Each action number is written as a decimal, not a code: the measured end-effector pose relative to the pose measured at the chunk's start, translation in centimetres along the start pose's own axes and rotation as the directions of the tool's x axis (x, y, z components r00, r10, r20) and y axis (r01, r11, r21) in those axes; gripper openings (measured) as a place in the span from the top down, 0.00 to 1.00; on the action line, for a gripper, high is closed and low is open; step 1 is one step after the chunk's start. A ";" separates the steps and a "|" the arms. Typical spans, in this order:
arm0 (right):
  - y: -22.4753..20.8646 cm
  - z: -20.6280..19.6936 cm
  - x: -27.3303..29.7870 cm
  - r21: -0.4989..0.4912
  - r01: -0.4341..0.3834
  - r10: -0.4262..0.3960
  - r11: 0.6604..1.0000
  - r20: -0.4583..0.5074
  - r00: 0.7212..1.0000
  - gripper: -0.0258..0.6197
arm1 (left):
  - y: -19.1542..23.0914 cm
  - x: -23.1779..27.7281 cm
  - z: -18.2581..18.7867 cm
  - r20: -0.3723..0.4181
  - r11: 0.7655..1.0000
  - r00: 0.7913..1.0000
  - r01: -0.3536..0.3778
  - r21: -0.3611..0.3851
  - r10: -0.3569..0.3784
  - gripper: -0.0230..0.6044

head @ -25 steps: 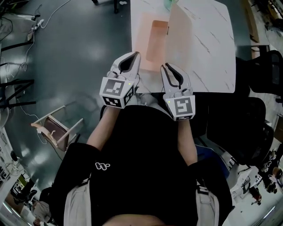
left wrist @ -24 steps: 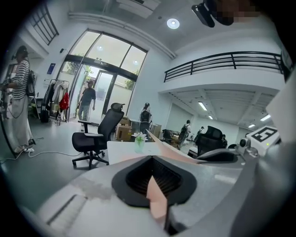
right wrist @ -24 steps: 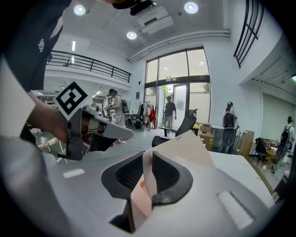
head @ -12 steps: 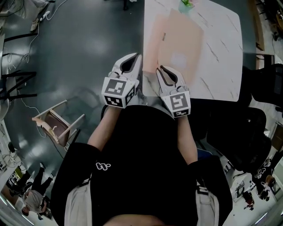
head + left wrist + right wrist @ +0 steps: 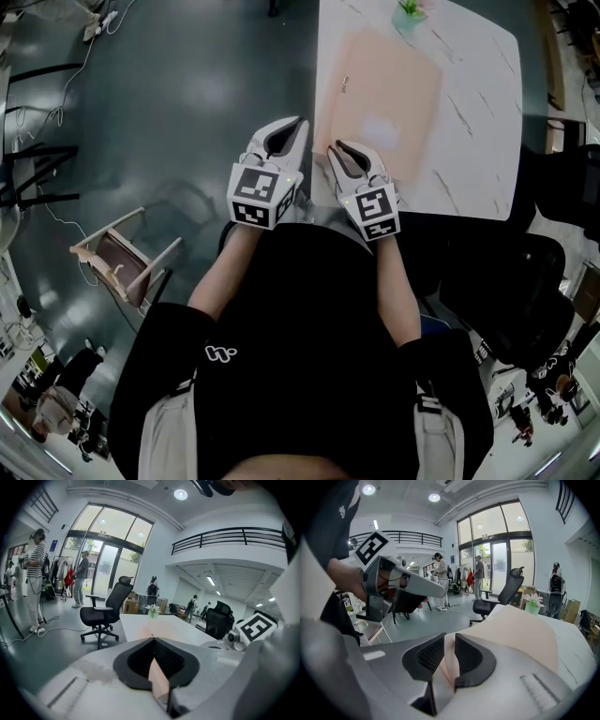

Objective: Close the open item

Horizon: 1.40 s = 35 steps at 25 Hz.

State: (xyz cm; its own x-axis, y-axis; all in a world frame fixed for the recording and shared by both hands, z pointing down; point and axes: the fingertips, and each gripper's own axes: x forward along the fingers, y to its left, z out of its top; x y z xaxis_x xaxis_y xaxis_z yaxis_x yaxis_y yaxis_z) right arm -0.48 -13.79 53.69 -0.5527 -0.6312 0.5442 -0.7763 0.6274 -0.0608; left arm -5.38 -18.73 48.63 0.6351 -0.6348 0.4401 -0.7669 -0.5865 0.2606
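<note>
A flat pink box (image 5: 384,94) lies on the white marble table (image 5: 478,112) with its lid down flat. My right gripper (image 5: 336,147) sits at the box's near left corner. In the right gripper view its jaws (image 5: 449,637) stand a little apart and have just been opening, with the pink lid (image 5: 520,634) showing in the gap. My left gripper (image 5: 298,124) hangs just off the table's left edge, apart from the box. Its jaws (image 5: 154,640) meet at the tips. The box (image 5: 159,627) lies ahead of them.
A small potted plant (image 5: 410,9) stands at the table's far edge, beyond the box. A wooden chair (image 5: 122,262) lies tipped on the floor at the left. A black office chair (image 5: 525,281) stands at the right. People stand in the background of both gripper views.
The pink lid stood upright a second ago and now lies flat on the box. My right gripper came down with it to the near edge. The left gripper shifted slightly.
</note>
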 end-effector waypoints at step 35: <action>-3.1 -2.1 4.3 0.229 -0.095 0.111 0.969 -0.062 0.992 0.82 | 1.3 0.3 -0.9 -0.009 0.999 1.000 -0.019 -0.029 0.019 0.96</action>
State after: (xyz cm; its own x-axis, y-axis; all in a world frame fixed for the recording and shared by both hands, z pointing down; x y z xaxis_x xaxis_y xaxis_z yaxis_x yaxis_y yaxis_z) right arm 0.17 -17.48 57.94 -0.6161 -0.5280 0.5845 -0.7692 0.5630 -0.3022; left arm -6.28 -19.25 49.91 0.6196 -0.6414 0.4524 -0.7813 -0.5594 0.2770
